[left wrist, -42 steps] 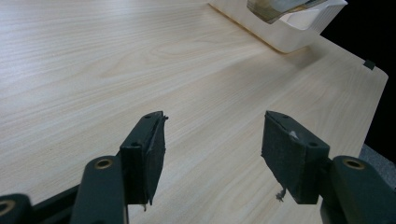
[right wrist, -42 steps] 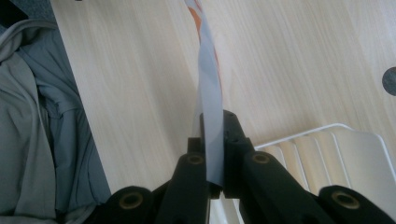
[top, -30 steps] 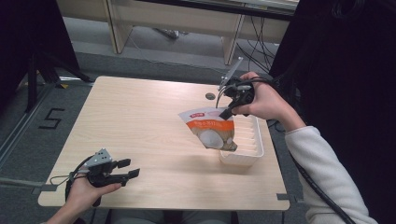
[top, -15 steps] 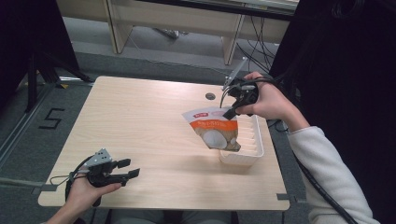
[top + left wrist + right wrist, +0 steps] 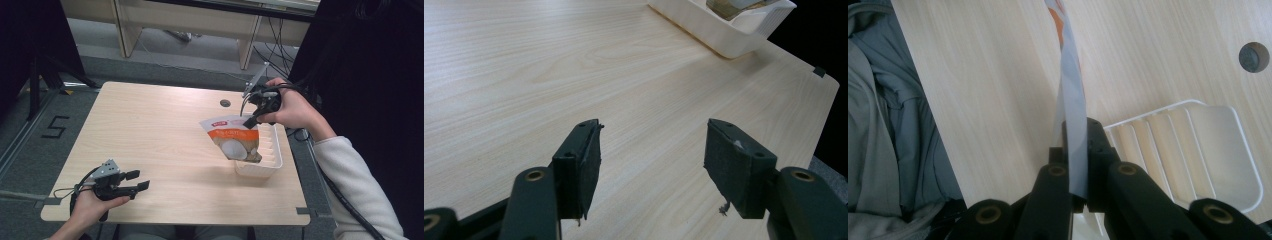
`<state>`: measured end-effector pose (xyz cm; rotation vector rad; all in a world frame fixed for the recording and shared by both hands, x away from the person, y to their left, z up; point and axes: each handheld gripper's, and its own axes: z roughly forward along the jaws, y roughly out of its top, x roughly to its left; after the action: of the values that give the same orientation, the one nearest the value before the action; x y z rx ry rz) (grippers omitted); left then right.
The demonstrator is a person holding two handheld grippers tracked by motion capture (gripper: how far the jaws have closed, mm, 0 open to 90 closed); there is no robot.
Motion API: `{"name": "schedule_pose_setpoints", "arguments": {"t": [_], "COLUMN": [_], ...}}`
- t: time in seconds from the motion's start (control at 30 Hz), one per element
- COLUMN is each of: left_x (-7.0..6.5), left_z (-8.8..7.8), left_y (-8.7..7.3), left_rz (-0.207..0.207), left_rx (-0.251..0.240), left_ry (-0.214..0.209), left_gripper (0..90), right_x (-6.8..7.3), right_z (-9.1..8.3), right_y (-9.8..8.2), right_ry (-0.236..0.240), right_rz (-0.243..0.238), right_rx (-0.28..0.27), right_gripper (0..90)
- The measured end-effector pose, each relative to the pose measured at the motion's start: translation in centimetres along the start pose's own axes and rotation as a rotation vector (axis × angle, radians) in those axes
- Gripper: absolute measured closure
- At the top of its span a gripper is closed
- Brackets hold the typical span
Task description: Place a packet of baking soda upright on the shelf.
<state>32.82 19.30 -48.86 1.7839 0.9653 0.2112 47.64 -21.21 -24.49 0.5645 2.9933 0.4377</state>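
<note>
A flat white plastic pouch with an orange band and a picture of something round and white (image 5: 232,141) hangs tilted over the near end of a shallow white ribbed plastic tray (image 5: 276,156), its lower corner down inside the tray. The right gripper (image 5: 251,120) has its black jaws closed tight on the pouch's upper edge; in the right gripper view the thin edge of the pouch (image 5: 1071,125) runs straight up from between the pressed jaws, with the tray (image 5: 1218,150) beneath and to the side.

The tray sits near the right edge of a pale wood-grain table (image 5: 160,135), whose top is otherwise bare apart from a small round dark cable hole (image 5: 225,103) near the far side. The left gripper (image 5: 137,181) rests low at the near left corner of the table, well apart from the tray, its jaws spread wide with nothing between them; the left gripper view shows bare tabletop (image 5: 549,75) in the gap.

Around the table lies grey floor, with a black figure five (image 5: 56,127) marked on it at the left. Light wooden furniture legs (image 5: 125,30) stand beyond the far edge, and dark cables (image 5: 280,40) trail near them.
</note>
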Motion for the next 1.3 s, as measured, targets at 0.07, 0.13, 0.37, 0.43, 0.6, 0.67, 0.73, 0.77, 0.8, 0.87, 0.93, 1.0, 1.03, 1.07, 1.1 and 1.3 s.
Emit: {"name": "schedule_pose_setpoints", "arguments": {"t": [0.07,0.13,0.37,0.43,0.6,0.67,0.73,0.77,0.8,0.87,0.93,1.0,1.03,1.07,1.1,1.3], "left_x": [0.0,0.0,0.0,0.0,0.0,0.0,0.0,0.0,0.0,0.0,0.0,0.0,0.0,0.0,0.0,0.0], "left_z": [0.0,0.0,0.0,0.0,0.0,0.0,0.0,0.0,0.0,0.0,0.0,0.0,0.0,0.0,0.0,0.0], "left_y": [0.0,0.0,0.0,0.0,0.0,0.0,0.0,0.0,0.0,0.0,0.0,0.0,0.0,0.0,0.0,0.0], "left_rz": [0.0,-0.002,-0.001,0.0,-0.003,-0.003,-0.002,-0.002,-0.001,-0.002,-0.002,-0.003,-0.003,-0.003,-0.003,-0.003], "left_rx": [0.0,-0.001,0.0,0.003,0.0,0.0,-0.001,0.002,0.001,0.002,0.001,0.0,-0.003,-0.001,0.0,-0.002], "left_ry": [-0.001,-0.001,0.001,0.003,0.001,0.001,-0.003,0.002,0.001,0.001,0.002,-0.004,-0.001,0.0,0.001,0.002], "left_gripper": [38.7,38.7,38.8,38.8,39.0,39.0,39.1,39.0,39.1,39.0,39.0,39.0,39.0,39.0,39.0,39.0], "right_x": [0.0,-0.1,-0.1,-0.2,-0.2,-0.3,-0.3,-0.3,-0.3,-0.4,-0.4,-0.4,-0.4,-0.4,-0.4,-0.6], "right_z": [0.0,-0.2,-0.5,-0.5,-0.8,-0.9,-0.9,-0.9,-1.0,-1.1,-1.2,-1.3,-1.3,-1.3,-1.4,-1.5], "right_y": [0.0,-0.2,-0.5,-0.5,-0.9,-1.1,-1.1,-1.2,-1.2,-1.3,-1.4,-1.5,-1.6,-1.6,-1.7,-2.0], "right_ry": [-0.004,-0.004,-0.014,-0.006,-0.014,-0.012,-0.013,-0.015,-0.019,-0.019,-0.019,-0.021,-0.02,-0.02,-0.026,-0.014], "right_rz": [0.004,-0.008,-0.007,-0.015,-0.008,-0.01,-0.012,-0.01,-0.001,-0.008,-0.007,-0.005,-0.01,-0.011,-0.003,-0.01], "right_rx": [0.003,0.001,0.007,0.005,0.013,0.019,0.014,0.019,0.022,0.02,0.022,0.027,0.025,0.026,0.034,0.033], "right_gripper": [90.0,90.0,90.0,90.0,90.0,90.0,90.0,90.0,90.0,90.0,90.0,90.0,90.0,90.0,90.0,90.0]}}
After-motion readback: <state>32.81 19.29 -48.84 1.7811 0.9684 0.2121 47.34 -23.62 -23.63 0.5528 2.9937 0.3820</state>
